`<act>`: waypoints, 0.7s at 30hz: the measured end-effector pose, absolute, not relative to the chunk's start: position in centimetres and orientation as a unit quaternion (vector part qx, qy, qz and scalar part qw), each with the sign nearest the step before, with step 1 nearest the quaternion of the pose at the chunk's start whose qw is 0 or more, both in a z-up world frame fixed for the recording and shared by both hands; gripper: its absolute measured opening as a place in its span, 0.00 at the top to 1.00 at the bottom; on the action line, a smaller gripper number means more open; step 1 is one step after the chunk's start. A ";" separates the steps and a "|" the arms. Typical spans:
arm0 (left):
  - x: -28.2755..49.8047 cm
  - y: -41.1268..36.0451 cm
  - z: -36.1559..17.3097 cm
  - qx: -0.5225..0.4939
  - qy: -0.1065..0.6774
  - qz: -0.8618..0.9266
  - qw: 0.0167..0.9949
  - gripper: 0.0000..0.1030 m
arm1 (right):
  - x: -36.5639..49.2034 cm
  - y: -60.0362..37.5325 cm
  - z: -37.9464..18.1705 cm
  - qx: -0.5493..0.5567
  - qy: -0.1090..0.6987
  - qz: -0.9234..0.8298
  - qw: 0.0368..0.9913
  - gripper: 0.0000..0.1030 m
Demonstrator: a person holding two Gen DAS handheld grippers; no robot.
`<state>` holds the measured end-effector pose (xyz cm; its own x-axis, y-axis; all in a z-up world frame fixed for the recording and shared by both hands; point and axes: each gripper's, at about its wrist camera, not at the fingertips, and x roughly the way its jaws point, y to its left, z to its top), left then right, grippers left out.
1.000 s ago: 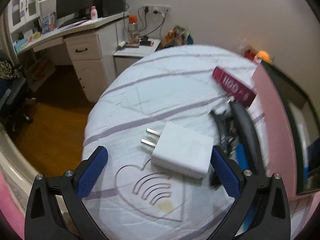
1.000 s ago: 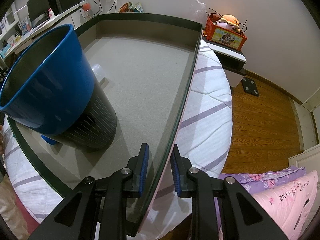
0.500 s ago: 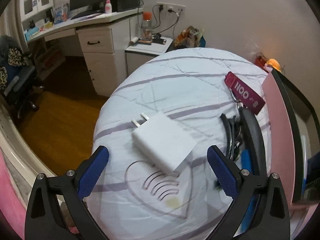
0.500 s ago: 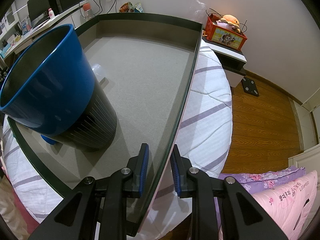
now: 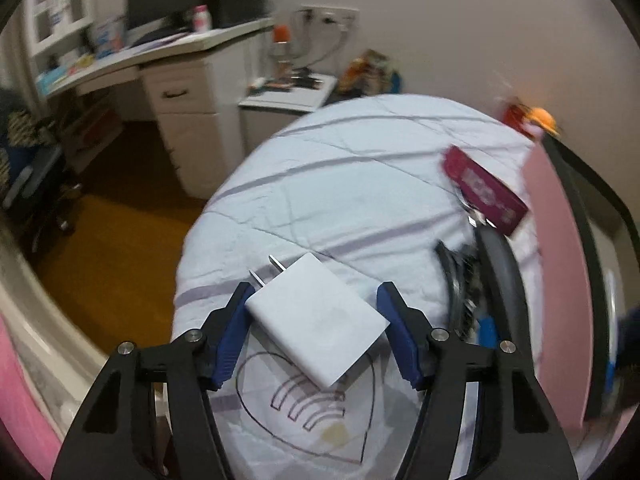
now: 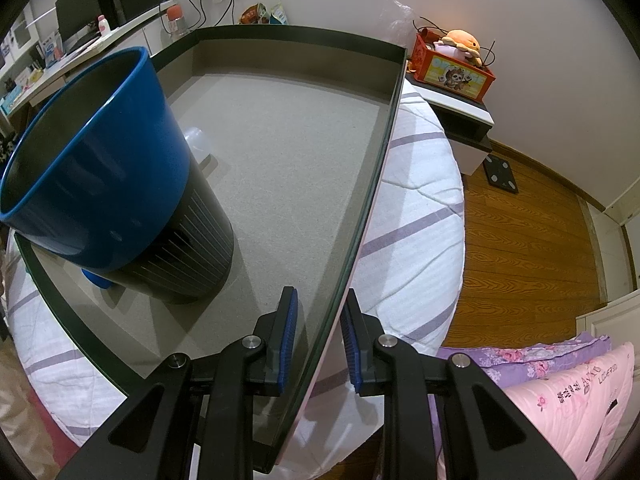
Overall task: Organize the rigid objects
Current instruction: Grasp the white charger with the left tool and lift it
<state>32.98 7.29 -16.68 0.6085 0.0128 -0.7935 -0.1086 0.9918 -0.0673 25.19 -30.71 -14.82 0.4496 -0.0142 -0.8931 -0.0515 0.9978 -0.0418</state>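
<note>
A white plug charger [image 5: 318, 318] lies on the white quilted bed, prongs pointing up-left. My left gripper [image 5: 316, 334] is closing around it, its blue pads [image 5: 230, 338] on either side; the left pad touches the charger's corner. A maroon key strap [image 5: 484, 190] and a dark tangle of keys and a ring [image 5: 464, 280] lie to the right. My right gripper [image 6: 318, 340] is shut on the side wall of a large pink box [image 6: 360, 216] with a grey floor. A blue and black bin [image 6: 116, 184] stands inside the box.
A small clear cup [image 6: 198, 140] and a blue cap [image 6: 96, 278] lie in the box beside the bin. A white desk [image 5: 176, 92] and nightstand [image 5: 288, 96] stand beyond the bed. A red toy box [image 6: 452, 66] sits on a side table. Wooden floor lies around the bed.
My left gripper has moved forward over the charger and narrowed from wide open until its pads flank it. The right gripper and the box have not moved.
</note>
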 end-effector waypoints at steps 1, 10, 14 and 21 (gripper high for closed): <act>32.8 7.3 -16.6 -0.051 0.440 0.023 0.896 0.38 | 25.2 -30.7 -14.8 -0.031 0.524 0.011 0.851 0.77; 30.9 4.0 -16.5 0.050 0.429 -0.118 0.894 0.38 | 25.2 -30.7 -14.8 -0.031 0.525 0.011 0.851 0.77; 31.3 4.7 -16.2 0.008 0.440 -0.106 0.891 0.35 | 25.3 -30.5 -14.8 -0.031 0.525 0.010 0.850 0.77; 30.2 4.0 -15.7 -0.036 0.449 -0.056 0.891 0.19 | 25.3 -30.5 -14.8 -0.032 0.525 0.010 0.850 0.77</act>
<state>30.21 3.99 -15.72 0.5899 -0.1318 -0.7966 0.0674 0.9912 -0.1141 25.28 -30.51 -14.80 0.4480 -0.0166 -0.8939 -0.0499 0.9978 -0.0436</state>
